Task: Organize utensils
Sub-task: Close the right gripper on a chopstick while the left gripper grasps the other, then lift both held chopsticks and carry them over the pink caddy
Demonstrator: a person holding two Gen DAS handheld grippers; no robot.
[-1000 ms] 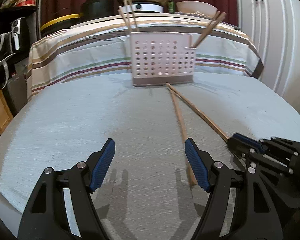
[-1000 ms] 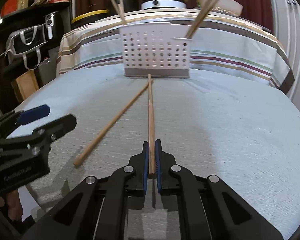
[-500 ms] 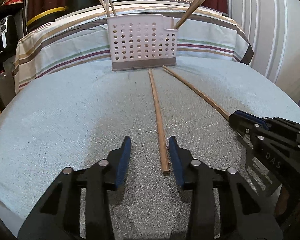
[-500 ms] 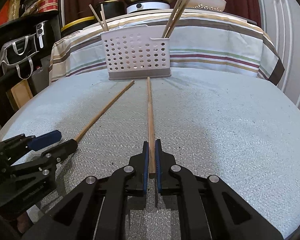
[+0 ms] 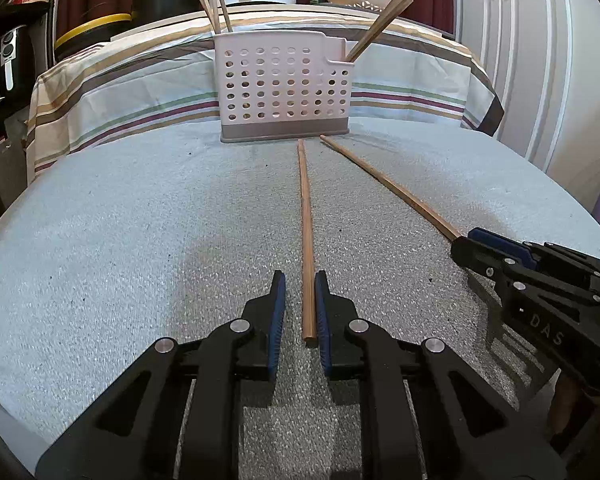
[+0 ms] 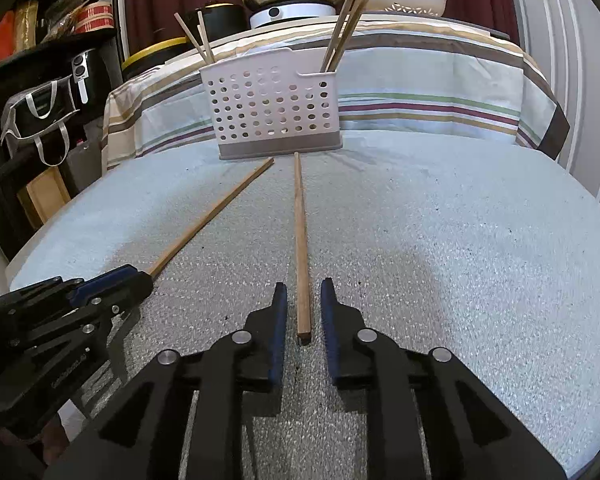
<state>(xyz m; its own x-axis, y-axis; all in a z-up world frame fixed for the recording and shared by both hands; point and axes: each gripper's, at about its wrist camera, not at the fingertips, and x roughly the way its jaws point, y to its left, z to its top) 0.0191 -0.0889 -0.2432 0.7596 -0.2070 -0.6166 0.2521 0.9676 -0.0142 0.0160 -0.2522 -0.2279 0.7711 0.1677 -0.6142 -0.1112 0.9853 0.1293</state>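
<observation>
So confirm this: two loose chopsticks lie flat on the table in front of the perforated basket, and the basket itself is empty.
Not empty. The left wrist view shows chopsticks standing in the basket at both ends. The rest holds: two loose chopsticks lie flat on the table before it.

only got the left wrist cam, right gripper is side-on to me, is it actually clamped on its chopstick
Observer: No. In the right wrist view the right gripper has its jaws opening, and the chopstick sits between the pads with a gap on each side.
Operator: is the near end lifted or down, i cant see it behind the gripper
Observer: Down. Its near end lies flat on the table cover, a little way inside the pad tips.
</observation>
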